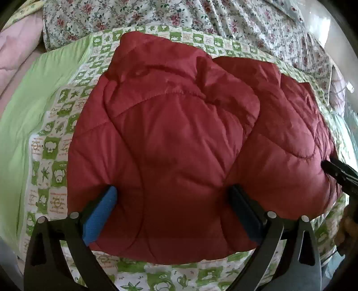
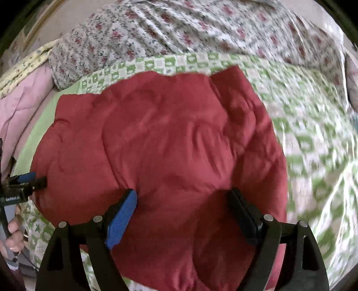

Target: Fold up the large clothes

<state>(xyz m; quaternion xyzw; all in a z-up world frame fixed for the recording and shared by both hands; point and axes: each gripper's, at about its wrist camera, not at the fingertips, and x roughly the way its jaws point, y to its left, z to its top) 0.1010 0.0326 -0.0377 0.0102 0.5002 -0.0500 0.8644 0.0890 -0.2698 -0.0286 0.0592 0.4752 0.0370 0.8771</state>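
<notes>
red quilted jacket (image 1: 179, 143) lies bunched and partly folded on a green-and-white patterned sheet (image 1: 51, 143) on the bed. left claw (image 1: 172, 192) is spread wide, blue-padded finger (image 1: 100, 215) on one side, dark finger on the other, both tips down against the near part of the jacket with red padding filling the gap between them; nothing pinched. jacket stretches ahead of this claw and off to its right, a thick fold ridge just ahead of the tips. right claw's dark tip pokes in at the far right edge of the left view, touching the jacket's side there.

right claw (image 2: 183, 194) also spread wide, fingers resting on the jacket's near edge, fabric between them, no grip on it. right view is motion-blurred, so contact depth is hard to tell. jacket (image 2: 161, 138) sits ahead and to the left of this claw; bare patterned sheet (image 2: 313, 138) to its right. left claw (image 2: 33, 179) shows far left of the right claw, tips at the jacket's side, with the person's hand (image 2: 13, 235) holding its handle below.

beyond both claws: floral bedding (image 1: 156, 15) piled past the jacket, pink blanket (image 1: 15, 51) far left, plain green fabric (image 1: 29, 94) left of the patterned sheet.
</notes>
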